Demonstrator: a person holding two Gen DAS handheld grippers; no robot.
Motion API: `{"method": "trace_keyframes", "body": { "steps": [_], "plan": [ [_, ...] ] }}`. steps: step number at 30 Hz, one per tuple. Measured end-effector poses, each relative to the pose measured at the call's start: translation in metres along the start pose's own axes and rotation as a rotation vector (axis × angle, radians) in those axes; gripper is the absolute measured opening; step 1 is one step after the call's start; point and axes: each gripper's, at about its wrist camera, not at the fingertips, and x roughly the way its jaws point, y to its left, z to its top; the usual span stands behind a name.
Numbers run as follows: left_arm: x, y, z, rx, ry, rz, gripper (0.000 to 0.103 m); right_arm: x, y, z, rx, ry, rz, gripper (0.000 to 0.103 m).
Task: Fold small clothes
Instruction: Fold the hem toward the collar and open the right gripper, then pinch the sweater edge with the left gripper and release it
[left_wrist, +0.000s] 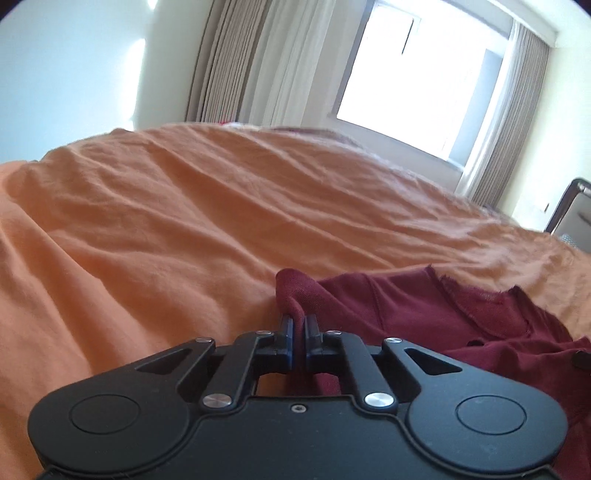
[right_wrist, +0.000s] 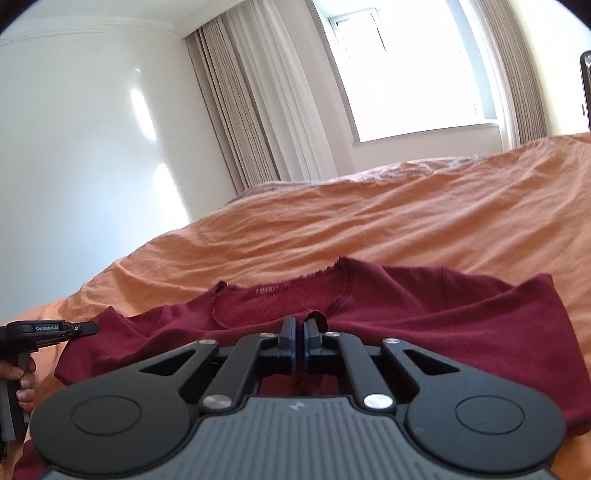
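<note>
A small dark-red knitted cotton top (right_wrist: 388, 314) is spread on the rumpled orange bedsheet (right_wrist: 369, 221), near the cameras, with its raw-edged neckline (right_wrist: 280, 291) turned toward the far side, where beige curtains (right_wrist: 243, 110) and a bright window (right_wrist: 406, 66) are seen. In the right wrist view the garment lies mostly flat; its right sleeve reaches to the right and its left shoulder runs toward the left gripper (right_wrist: 86, 326), which is seen at the left edge of that view.

The right gripper (right_wrist: 299, 325) is nearly closed, and a small ridge of the red fabric is pinched between its fingers, on the near side of the neckline. The left gripper (left_wrist: 299, 321) is likewise drawn narrow, and a bunched fold of the same cloth, at the garment's left edge, is held in it and raised a little off the sheet.

The garment is judged to be light, limp and somewhat stretchy: no shape will be kept when it is lifted, and it will sag between the two held points. The frayed neckline is likely to stretch or ravel if pulled hard. A firmer hold would probably be had at the shoulder seams or the hem, where the cloth is doubled. Some drag against the wrinkled sheet is to be expected, so the cloth is better lifted clear than slid.
</note>
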Motion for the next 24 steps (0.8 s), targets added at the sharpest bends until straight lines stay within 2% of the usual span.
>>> {"method": "trace_keyframes", "body": {
  "steps": [2,4,9,12,14,15,17,19,21,24],
  "plan": [
    [-0.009,0.000,-0.001,-0.009,-0.069,-0.005,0.005,-0.002,0.003,0.004,-0.005,-0.037,-0.014,0.005],
    [-0.011,0.000,-0.002,-0.023,-0.101,0.002,0.005,0.004,0.002,0.005,-0.001,-0.016,-0.025,0.005],
    [0.004,0.006,-0.003,-0.062,-0.028,0.024,0.007,0.025,-0.008,-0.004,0.036,0.101,-0.053,0.007],
    [0.004,0.011,-0.004,-0.086,-0.009,0.029,0.016,0.021,-0.014,-0.009,0.055,0.097,-0.056,0.019],
    [-0.002,0.014,-0.003,-0.093,-0.006,0.036,0.031,0.014,-0.015,-0.011,0.058,0.084,-0.056,0.044],
    [-0.006,0.014,-0.003,-0.091,-0.008,0.032,0.035,0.010,-0.014,-0.011,0.048,0.077,-0.053,0.046],
    [-0.014,0.014,-0.005,-0.081,-0.018,0.020,0.054,0.007,-0.009,-0.012,0.012,0.071,-0.056,0.054],
    [-0.017,0.010,-0.007,-0.045,-0.017,0.006,0.065,0.009,-0.001,-0.013,-0.028,0.078,-0.065,0.064],
    [-0.012,0.002,-0.009,0.007,0.011,0.030,0.065,0.013,0.006,-0.017,-0.067,0.102,-0.093,0.066],
    [0.003,-0.004,-0.015,0.042,0.090,0.099,0.065,0.022,0.013,-0.029,-0.153,0.146,-0.190,0.066]
  ]
}}
